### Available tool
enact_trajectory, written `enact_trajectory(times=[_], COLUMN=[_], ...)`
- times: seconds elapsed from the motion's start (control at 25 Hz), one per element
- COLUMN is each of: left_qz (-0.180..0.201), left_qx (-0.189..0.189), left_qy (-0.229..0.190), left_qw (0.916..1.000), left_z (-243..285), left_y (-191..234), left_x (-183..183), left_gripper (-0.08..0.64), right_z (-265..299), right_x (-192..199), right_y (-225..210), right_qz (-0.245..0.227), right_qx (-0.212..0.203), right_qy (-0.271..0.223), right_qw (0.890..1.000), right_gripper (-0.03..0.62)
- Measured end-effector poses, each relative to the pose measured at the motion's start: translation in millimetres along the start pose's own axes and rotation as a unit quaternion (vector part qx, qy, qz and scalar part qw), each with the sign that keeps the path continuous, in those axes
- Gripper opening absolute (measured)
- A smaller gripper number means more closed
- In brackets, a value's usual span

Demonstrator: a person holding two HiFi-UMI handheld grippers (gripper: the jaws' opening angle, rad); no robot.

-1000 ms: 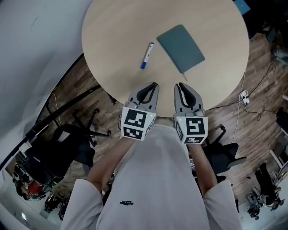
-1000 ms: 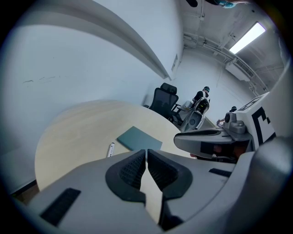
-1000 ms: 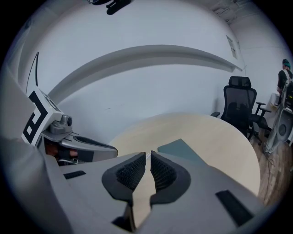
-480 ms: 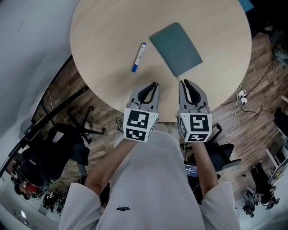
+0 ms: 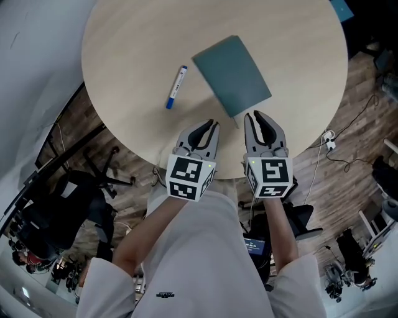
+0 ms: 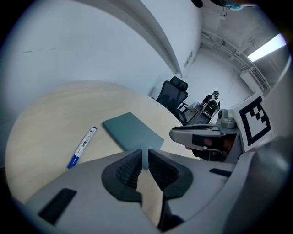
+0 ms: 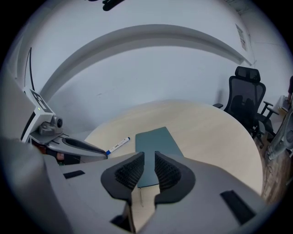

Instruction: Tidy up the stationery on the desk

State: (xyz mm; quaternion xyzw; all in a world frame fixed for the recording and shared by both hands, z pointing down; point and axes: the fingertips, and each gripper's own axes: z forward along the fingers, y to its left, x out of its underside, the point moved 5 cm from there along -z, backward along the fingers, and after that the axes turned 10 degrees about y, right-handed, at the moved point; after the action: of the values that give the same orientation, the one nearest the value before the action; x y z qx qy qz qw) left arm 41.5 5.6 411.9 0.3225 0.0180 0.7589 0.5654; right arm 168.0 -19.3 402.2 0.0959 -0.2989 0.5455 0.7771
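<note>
A teal notebook (image 5: 231,74) lies closed near the middle of the round pale-wood table (image 5: 124,43), with a thin pale strip sticking out of its near edge. A white marker with a blue cap (image 5: 176,87) lies to its left, apart from it. My left gripper (image 5: 213,123) hovers over the table's near edge, shut and empty, just short of the notebook (image 6: 132,131) and marker (image 6: 82,146). My right gripper (image 5: 253,115) is beside it, shut and empty, pointing at the notebook (image 7: 155,142); the marker (image 7: 118,145) shows left of its jaws.
A black office chair (image 5: 68,205) stands on the wood floor at the left, another chair (image 7: 245,93) beyond the table's far side. Cables and a plug (image 5: 329,133) lie on the floor at the right. A teal object (image 5: 341,7) sits at the table's top right edge.
Both grippers have crept forward over the table's near edge toward the notebook. The notebook and marker sit further left in the head view. Nothing has been taken hold of.
</note>
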Motion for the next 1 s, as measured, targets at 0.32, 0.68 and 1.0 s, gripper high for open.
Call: enact_trajectory(times=[0.32, 0.68, 1.0], left_qz=[-0.011, -0.044, -0.075], left_qx=[-0.007, -0.026, -0.032], left_qy=[0.004, -0.007, 0.006], left_qw=[0.9999, 0.9987, 0.9966], left_z=[36.5, 68.1, 101.3], left_y=[-1.5, 1.8, 9.6], left_x=[-3.6, -0.4, 5.4], left_gripper=[0.118, 0.173, 0.218], right_z=[25.9, 56.8, 90.5], right_x=[5.9, 14.6, 20.7], right_y=[-38.7, -74.5, -99.1], right_qz=[0.002, 0.012, -0.015], right_qx=[-0.011, -0.016, -0.024], right_qy=[0.021, 0.04, 0.07], right_qw=[1.0, 0.999, 0.997], right_gripper=[0.123, 0.164, 0.21])
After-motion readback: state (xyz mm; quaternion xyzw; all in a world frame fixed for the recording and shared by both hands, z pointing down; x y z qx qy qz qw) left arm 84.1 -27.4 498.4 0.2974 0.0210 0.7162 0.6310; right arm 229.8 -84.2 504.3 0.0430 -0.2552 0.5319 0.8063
